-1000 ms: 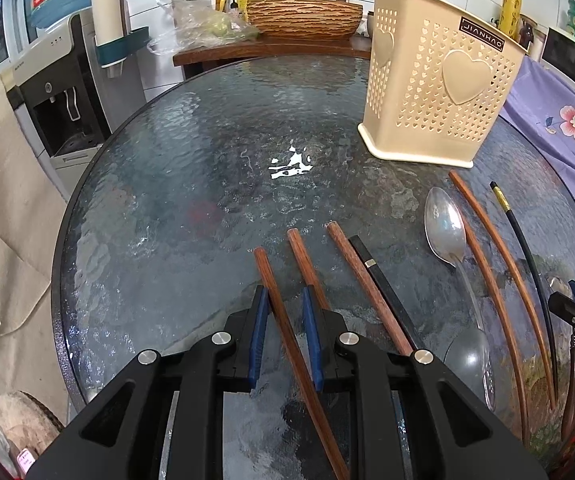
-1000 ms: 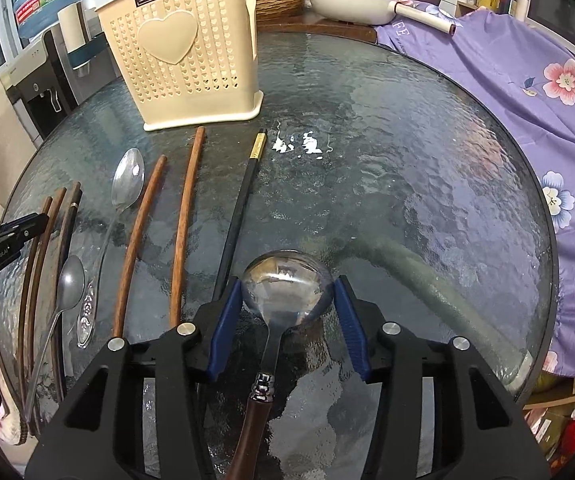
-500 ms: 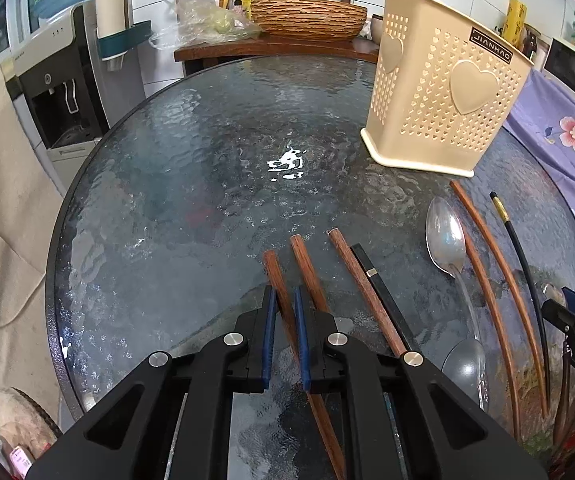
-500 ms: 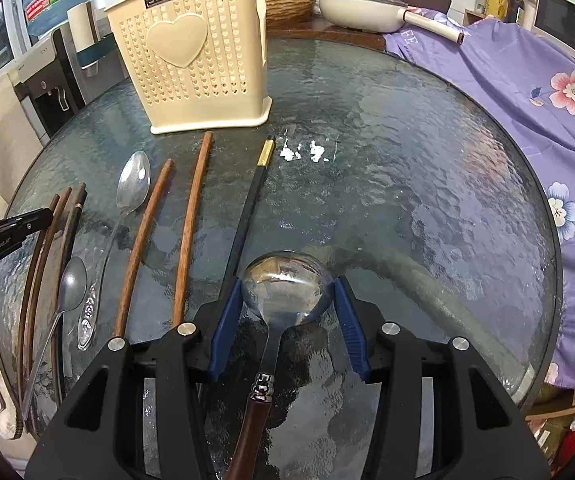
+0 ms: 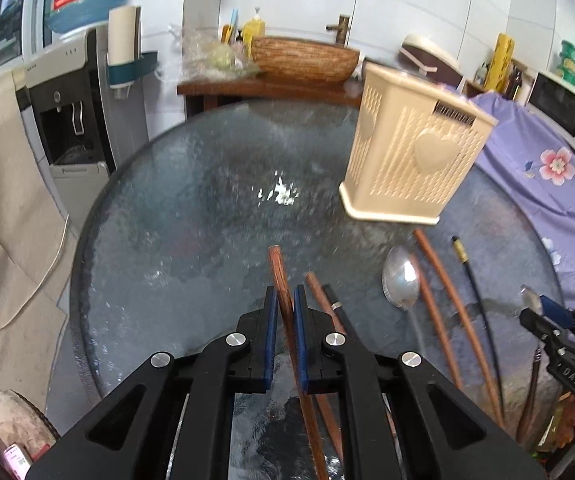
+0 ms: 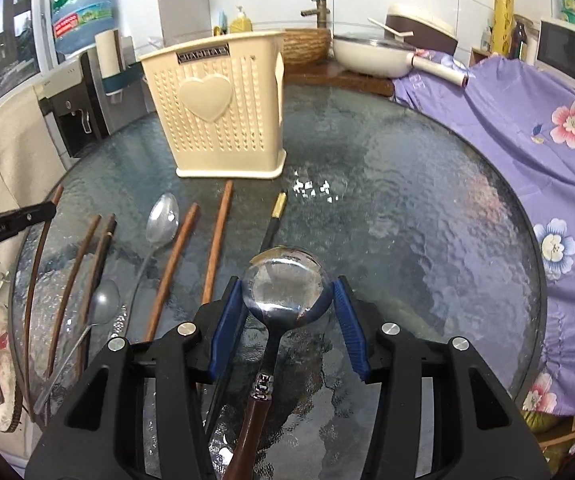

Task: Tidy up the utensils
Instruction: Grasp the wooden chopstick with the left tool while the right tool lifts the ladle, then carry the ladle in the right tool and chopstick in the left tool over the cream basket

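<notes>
left view: close, looks down over the glass table point(image 5: 191, 216)
right view: same, from the right
both see: cream basket point(image 5: 411, 160) point(image 6: 219, 120)

My left tongs point(image 5: 284, 318) pinch a brown wooden chopstick point(image 5: 280, 276), its tip tilted up off the glass. My right tongs point(image 6: 287, 304) clamp the round steel bowl of a dark-handled ladle point(image 6: 286, 288). More chopsticks point(image 6: 175, 254) and two steel spoons point(image 6: 162, 220) lie side by side, near a cream heart-patterned holder point(image 6: 215, 108) standing upright farther off.
</notes>
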Demonstrator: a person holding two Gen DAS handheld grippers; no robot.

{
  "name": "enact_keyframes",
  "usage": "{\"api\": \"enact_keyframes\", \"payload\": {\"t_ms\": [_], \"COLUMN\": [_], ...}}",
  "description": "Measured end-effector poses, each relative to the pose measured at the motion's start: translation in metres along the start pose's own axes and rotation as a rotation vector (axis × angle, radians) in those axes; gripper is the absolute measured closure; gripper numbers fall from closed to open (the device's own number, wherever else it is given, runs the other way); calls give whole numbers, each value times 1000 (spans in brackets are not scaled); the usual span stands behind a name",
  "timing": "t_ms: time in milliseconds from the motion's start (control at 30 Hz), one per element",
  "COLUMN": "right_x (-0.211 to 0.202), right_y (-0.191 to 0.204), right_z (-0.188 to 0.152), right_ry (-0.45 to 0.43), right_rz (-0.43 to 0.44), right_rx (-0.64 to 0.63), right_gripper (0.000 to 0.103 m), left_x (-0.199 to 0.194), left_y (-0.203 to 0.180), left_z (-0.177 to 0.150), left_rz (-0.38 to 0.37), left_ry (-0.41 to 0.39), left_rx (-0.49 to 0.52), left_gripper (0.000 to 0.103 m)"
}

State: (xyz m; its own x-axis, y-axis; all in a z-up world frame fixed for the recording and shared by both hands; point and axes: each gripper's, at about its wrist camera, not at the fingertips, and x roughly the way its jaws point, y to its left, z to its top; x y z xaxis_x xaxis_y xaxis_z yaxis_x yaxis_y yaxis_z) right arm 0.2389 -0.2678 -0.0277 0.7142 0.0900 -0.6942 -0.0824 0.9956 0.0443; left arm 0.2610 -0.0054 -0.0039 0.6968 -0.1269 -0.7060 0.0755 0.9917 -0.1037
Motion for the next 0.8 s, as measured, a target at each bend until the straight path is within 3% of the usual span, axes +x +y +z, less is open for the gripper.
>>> {"api": "enact_keyframes", "payload": {"t_ms": [800], "right_x": [-58], "right_y": [4], "right_z": [26], "right_ry": [-165], "right_rz": [61], "right_rx": [-64], "right_gripper": [55], "left_x": [-75], "left_y": [-25], "left_z": [24], "left_rz": [-35], "left_ry": [-195], "left_rx": [68], "left_gripper": [97]}}
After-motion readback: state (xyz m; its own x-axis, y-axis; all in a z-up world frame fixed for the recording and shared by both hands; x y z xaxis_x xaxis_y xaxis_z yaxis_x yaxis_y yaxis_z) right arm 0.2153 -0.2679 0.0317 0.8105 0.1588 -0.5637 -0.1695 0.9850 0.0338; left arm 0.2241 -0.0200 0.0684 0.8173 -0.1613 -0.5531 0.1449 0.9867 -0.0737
